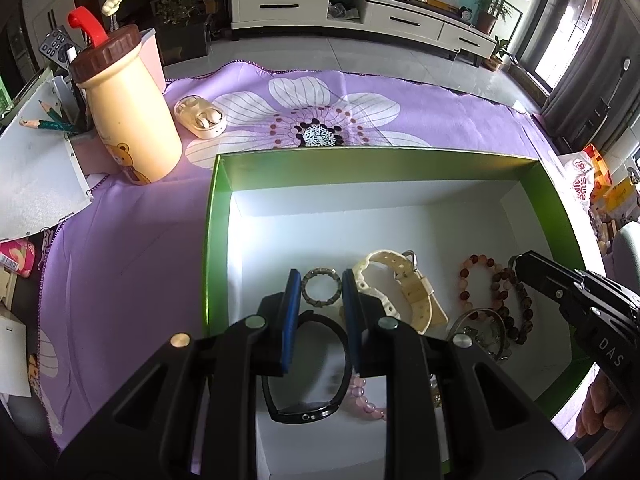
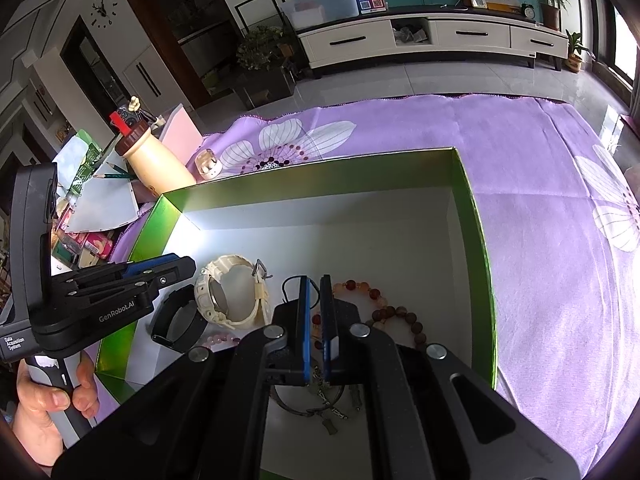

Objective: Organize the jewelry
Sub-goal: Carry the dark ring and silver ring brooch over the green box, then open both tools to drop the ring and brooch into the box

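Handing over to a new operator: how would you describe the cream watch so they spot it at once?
Find the green-walled box on the purple flowered cloth. On its white floor, the cream watch lies between the small grey beaded ring and the red-brown bead bracelets. It is the only pale strap with a metal buckle.

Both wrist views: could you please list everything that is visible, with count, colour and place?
box: 1, green walls, white floor, on the cloth
cloth: 1, purple with white flowers, under the box
watch: 1, cream, in the box, centre
black band: 1, black, in the box, below the left tool
small bead ring: 1, grey-green, between the left tool's fingers
bead bracelets: several, red-brown, in the box, right
pink bracelet: 1, pink, near front
bottle: 1, cream, brown lid, left of the box
earbud case: 1, cream, open, on the cloth
left tool: open
right tool: narrow gap, state unclear
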### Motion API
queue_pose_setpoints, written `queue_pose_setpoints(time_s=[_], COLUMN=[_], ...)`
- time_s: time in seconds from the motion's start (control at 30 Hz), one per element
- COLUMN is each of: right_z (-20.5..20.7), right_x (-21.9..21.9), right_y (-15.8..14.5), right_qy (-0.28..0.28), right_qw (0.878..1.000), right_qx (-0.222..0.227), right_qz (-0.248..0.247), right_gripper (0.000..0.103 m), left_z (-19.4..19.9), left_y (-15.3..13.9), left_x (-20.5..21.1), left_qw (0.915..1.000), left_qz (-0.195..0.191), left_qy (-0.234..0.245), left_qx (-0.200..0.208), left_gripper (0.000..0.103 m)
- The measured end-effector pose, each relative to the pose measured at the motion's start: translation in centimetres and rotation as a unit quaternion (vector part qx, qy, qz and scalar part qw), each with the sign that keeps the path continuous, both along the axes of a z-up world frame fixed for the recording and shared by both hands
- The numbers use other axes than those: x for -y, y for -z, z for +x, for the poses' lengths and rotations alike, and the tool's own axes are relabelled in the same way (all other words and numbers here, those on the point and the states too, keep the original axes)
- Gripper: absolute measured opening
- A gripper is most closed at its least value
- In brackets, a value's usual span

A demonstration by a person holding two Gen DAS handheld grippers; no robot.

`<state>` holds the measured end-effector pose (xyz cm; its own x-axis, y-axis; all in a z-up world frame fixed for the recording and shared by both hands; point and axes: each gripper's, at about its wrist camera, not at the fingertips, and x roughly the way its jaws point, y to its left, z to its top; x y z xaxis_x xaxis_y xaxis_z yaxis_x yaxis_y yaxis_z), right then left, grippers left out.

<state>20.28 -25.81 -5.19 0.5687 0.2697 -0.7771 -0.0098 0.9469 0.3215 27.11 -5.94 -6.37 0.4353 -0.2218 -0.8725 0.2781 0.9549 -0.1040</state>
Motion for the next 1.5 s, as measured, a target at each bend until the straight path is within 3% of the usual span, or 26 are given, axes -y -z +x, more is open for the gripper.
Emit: queue_pose_setpoints(time_s=[0.53,1.13,1.43,1.5], right_z=[0.5,0.5,0.4,0.3], right_x=[0.1,0.2,0.4,0.5], right_y=[0.7,0.8,1.3,1.4], right_qy=[0.009,0.012,0.016,0.017], right_qw=[1.000,1.000,0.999,0.999], right_qx=[-0.017,-0.024,-0.037,-0.038], right_qz=[0.004,0.002,0.003,0.004], right_gripper=[0.004,0.004,0.005,0.009], left_z=[0.3,0.3,0.2,0.2], left_y=[0.2,0.2,0.0,-0.1], left_x=[0.7,0.6,0.7,0.6], left_qw=[0.9996,0.9997,0.9997,0.9998], left_qz=[0.025,0.025,0.022,0.018], left_qy=[0.010,0.006,0.000,-0.001], left_qx=[-0.005,-0.004,-0.006,-0.005], left_gripper=[0.021,0.021,0.028,0.036])
